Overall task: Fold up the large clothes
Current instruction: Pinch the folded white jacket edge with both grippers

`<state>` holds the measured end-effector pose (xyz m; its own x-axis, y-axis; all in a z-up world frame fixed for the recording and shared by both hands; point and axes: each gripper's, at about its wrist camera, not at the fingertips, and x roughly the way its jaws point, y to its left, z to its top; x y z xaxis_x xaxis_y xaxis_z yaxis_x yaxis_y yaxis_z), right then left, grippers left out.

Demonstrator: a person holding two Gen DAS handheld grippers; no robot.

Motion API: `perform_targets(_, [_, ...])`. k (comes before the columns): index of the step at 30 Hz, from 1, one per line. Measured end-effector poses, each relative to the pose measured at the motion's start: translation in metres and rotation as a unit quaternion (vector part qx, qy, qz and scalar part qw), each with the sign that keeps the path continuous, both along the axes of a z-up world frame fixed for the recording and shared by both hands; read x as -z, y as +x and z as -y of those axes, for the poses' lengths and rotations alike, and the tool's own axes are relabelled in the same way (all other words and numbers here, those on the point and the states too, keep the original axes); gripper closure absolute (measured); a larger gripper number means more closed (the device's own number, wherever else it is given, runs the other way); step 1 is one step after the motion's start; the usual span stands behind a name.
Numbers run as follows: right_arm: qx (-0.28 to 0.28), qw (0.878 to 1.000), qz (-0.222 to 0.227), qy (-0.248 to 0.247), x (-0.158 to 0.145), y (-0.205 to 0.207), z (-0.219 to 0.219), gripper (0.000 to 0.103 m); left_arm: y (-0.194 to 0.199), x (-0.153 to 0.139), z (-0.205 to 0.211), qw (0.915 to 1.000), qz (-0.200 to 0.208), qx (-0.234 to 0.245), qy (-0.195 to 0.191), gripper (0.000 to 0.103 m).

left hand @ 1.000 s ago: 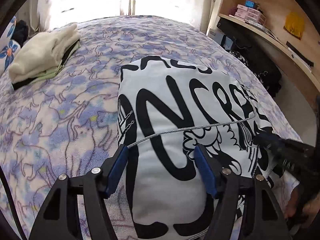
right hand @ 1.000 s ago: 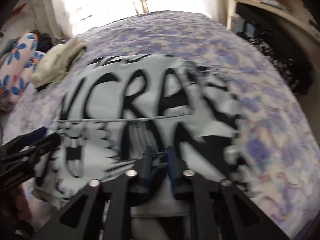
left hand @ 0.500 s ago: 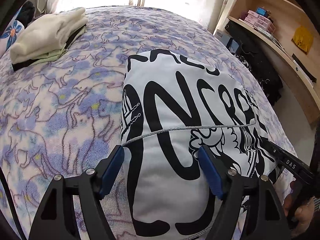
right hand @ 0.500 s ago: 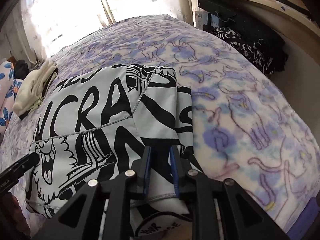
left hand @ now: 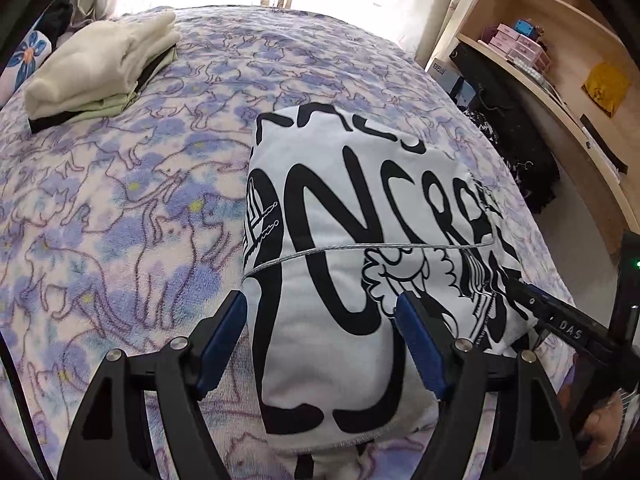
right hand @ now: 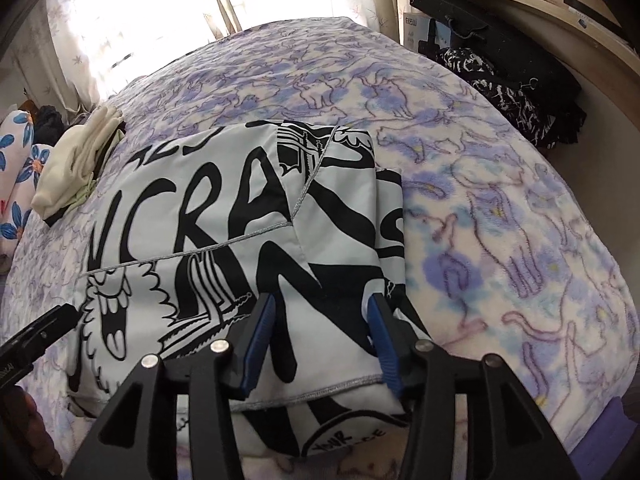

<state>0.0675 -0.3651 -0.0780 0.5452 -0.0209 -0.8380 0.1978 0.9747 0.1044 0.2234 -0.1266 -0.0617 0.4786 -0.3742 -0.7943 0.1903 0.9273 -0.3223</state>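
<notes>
Claw fingers stand apart on both sides: the left claw hovers over the near left part of a folded white garment printed with bold black lettering, its blue pads spread with nothing between them but the cloth below, while the right claw is likewise spread over the garment's near right corner, gripping nothing. The garment lies flat in a rough rectangle at the near middle of a bed covered by a purple cat-print blanket, a grey stitched seam crossing its top layer. Farther back on the left, a stack of folded cream clothes sits well apart from it, near a blue-flowered pillow. Wooden shelves line the wall to the right of the bed
</notes>
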Motion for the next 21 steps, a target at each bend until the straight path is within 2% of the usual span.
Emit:
perform_targets(3, [-0.004,1.0,0.01,0.02,-0.012,-0.006,0.003,0.051,-0.004,-0.009,0.0,1.0,0.005,0.005,-0.005,0.027])
perform_targets(5, [-0.011,0.999,0.018,0.027,-0.021,-0.01,0.004,0.044,-0.005,-0.014,0.0,0.9999,0.007,0.008,-0.007,0.026])
perform_targets(7, [-0.022,0.999,0.025,0.028,-0.029,-0.013,0.005,0.024,-0.006,-0.018,0.0,0.9998,0.009,0.012,-0.01,0.021])
perform_targets(9, [-0.035,0.998,0.031,0.034,-0.035,-0.014,0.007,0.018,-0.006,-0.021,0.0,0.9994,0.008,0.021,-0.025,0.017])
perform_targets(15, [-0.047,0.998,0.019,0.044,-0.028,-0.001,0.026,0.018,0.002,-0.009,0.007,0.9984,-0.02,0.036,-0.039,0.017])
perform_targets(19, [-0.057,0.995,0.004,0.083,-0.011,0.014,0.047,0.018,0.01,0.005,0.009,0.9969,-0.048,0.037,-0.052,0.017])
perform_targets(21, [-0.065,0.993,-0.018,0.102,0.001,0.025,0.054,0.018,0.013,0.008,0.009,0.9976,-0.04,0.031,-0.047,0.013])
